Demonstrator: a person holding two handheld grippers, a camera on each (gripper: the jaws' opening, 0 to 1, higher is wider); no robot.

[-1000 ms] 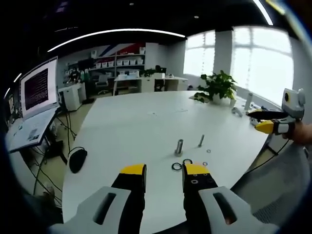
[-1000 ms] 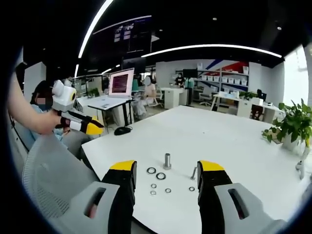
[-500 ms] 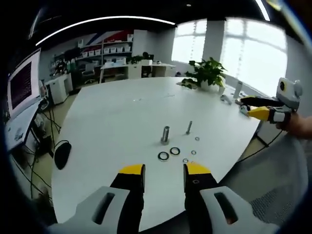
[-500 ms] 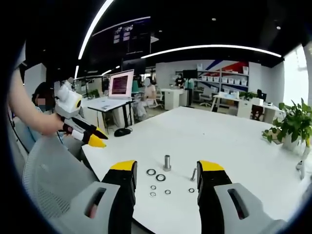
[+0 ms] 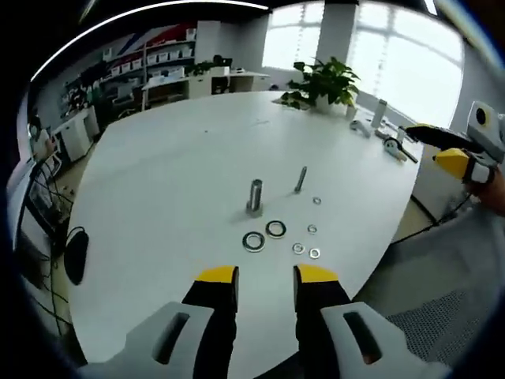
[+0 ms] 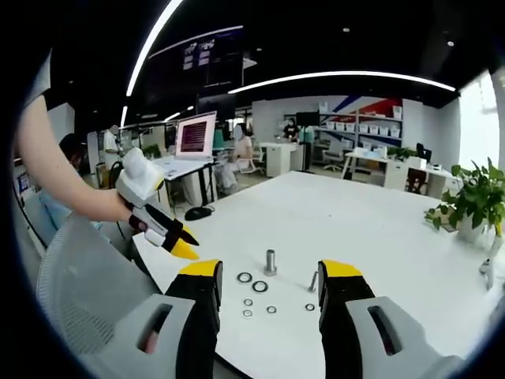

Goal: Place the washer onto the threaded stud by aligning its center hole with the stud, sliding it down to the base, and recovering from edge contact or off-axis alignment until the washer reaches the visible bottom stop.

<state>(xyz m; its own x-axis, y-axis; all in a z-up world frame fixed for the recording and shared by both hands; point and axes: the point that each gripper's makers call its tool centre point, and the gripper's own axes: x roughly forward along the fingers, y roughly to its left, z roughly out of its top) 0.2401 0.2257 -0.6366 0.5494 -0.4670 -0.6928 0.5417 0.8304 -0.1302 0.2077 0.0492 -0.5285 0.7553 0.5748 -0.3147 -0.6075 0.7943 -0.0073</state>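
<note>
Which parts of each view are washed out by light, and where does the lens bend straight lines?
Left gripper view: the windows blow out white, and the table edge curves strongly. Right gripper view: ceiling light strips arc across a dark ceiling, and a window glares at the right edge.

The surface [image 5: 173, 158] is plain white. On it the threaded stud [image 5: 255, 196] and the washers [image 5: 253, 241] are silvery grey metal — the slimmer bolt [image 5: 301, 178] likewise. The left gripper [image 5: 266, 286] has yellow-tipped black fingers [image 5: 216, 284] on light grey bodies; the right gripper [image 6: 268, 283] matches. The potted plant [image 5: 322, 79] is green.
</note>
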